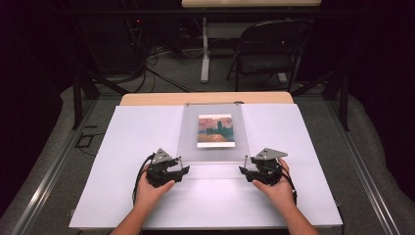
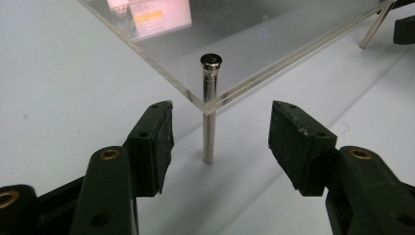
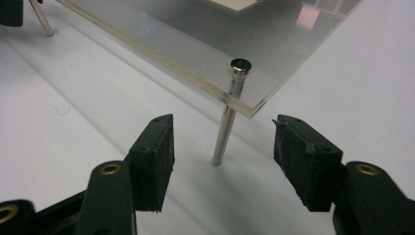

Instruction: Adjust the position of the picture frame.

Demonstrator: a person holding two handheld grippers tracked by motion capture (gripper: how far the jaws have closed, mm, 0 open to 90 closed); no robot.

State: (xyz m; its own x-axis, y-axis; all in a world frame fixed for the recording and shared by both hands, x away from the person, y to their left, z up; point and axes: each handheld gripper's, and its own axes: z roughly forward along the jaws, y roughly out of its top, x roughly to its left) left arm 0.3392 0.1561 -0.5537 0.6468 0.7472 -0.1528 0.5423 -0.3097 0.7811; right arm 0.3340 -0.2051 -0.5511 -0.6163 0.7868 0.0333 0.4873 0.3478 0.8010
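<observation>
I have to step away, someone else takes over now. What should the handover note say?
Left gripper: open, jaws either side of the near-left metal post, not touching.
Right gripper: open, astride the near-right metal post, not touching.
The clear plastic sheet stands on its posts on the white table, a picture under it.
Done: sheet standing, both posts free.
Left: probably draw the hands back.

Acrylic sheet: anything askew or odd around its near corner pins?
The right corner pin leans instead of standing plumb under the acrylic sheet; the left corner pin stands upright. Both tongs, left and right, are open around their pins without touching.
</observation>
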